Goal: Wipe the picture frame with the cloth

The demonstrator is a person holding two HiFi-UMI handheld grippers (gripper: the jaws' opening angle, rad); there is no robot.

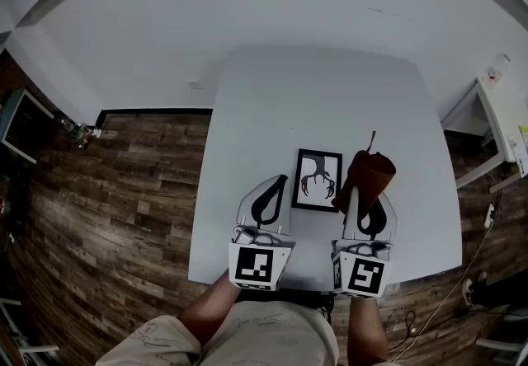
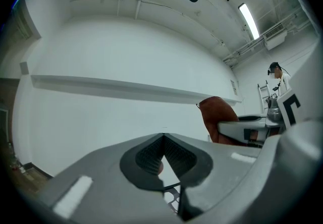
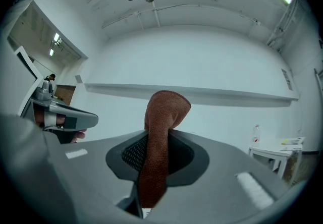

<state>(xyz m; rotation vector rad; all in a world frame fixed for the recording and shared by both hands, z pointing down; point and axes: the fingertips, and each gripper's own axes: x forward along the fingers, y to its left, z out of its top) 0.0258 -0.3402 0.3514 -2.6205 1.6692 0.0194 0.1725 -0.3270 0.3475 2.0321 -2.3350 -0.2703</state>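
our left tongs (image 2: 163, 138) stand with jaws together at the tips and nothing between them. just right of them, a little beyond, the cloth (image 2: 218, 113) sticks up brown from the right tongs (image 2: 233, 129). a white wall (image 2: 126, 56) lies ahead.

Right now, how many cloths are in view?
1: the brown cloth, clamped in the right gripper, held above the table just right of the picture frame. None other shows.

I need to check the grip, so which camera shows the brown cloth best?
The right gripper view: the cloth fills the centre, pinched in the right claw. The head view shows it small, bunched beside the picture frame. The left gripper view catches only part, off to the right.
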